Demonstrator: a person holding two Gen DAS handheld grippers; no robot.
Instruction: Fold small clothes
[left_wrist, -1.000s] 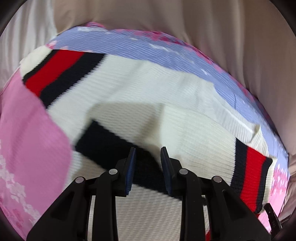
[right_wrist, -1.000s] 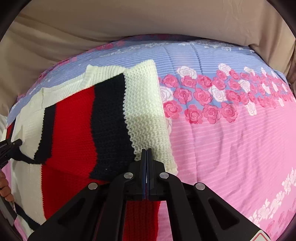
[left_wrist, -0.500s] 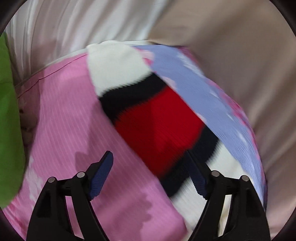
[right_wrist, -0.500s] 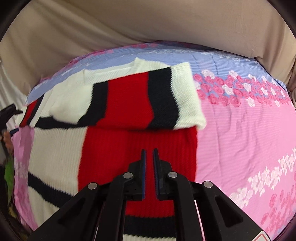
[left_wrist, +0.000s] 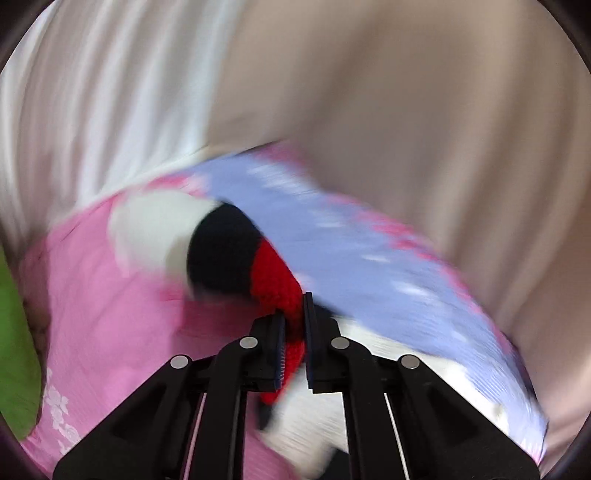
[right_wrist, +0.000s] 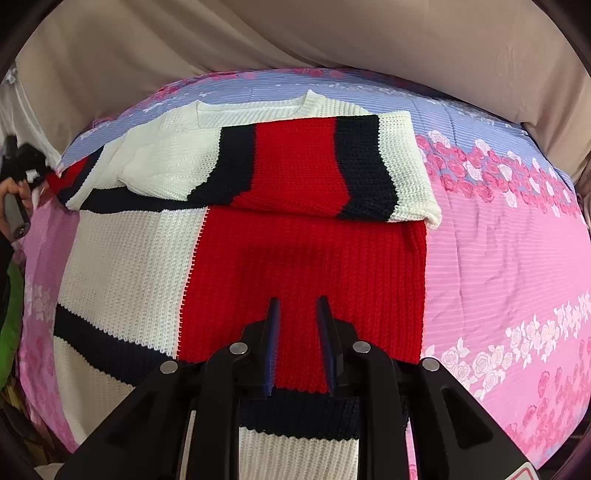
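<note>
- The sweater lies flat on the bed, on its pink and lilac floral sheet; its right sleeve is already laid across the chest, and the left sleeve is pinched at its red band by the left tongs, which are closed narrow on the knit.
- The right tongs hover above the red body panel, slightly parted and holding nothing.
- Risk, as I judge it: the left grip takes only a thin edge of loose knit; a quick swing could pull it free, or drag the whole sweater sideways and undo the sleeve already laid.
- The knit looks stretchy and heavy; the sleeve may land bunched or twisted rather than flat, leaving a lumpy fold.
- Nothing pins the body; the right tongs are not touching it, so it could shift.
- Hard to make out: the left wrist view is heavily blurred; how deep the sleeve sits between the fingers is unclear; the hem is cut off behind the right tongs; a green object at the edge cannot be identified.
</note>
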